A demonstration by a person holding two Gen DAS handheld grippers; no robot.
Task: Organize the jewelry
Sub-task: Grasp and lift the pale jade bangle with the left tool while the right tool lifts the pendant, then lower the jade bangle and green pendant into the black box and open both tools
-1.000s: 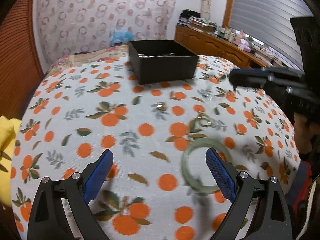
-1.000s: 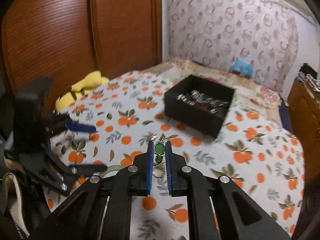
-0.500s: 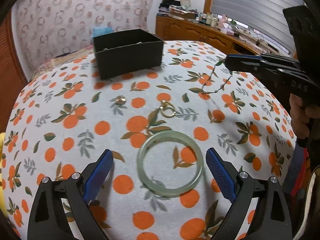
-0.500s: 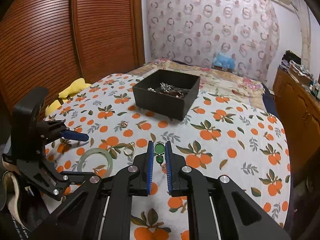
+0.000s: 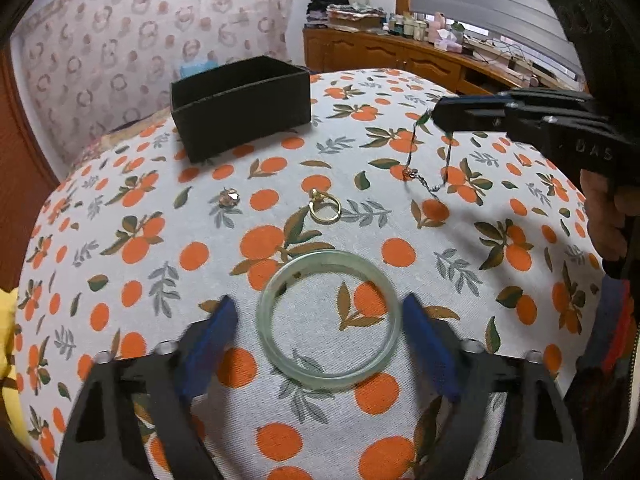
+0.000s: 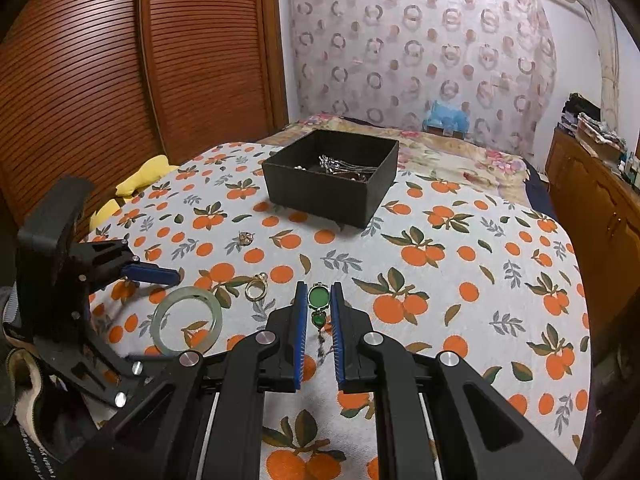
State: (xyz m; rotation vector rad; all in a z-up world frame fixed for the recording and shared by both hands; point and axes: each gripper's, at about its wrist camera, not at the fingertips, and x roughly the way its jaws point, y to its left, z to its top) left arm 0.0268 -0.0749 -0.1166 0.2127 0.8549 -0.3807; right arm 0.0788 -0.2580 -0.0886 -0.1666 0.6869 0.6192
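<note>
While your right tongs (image 6: 319, 312) pinch a green pendant (image 6: 319, 297), its chain blurs below; left tongs (image 5: 316, 320) wide, flanking the bangle (image 5: 329, 320)

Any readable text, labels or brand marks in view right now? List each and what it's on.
"UAS": raised letters on the side of the right gripper body, seen from the left wrist view; a letter before them may be hidden.
White lettering on the dark strap at the lower left of the right wrist view: too small and cut off to read.
Bottles and boxes on the sideboard: too small to read.
The black box shows no text.
</note>
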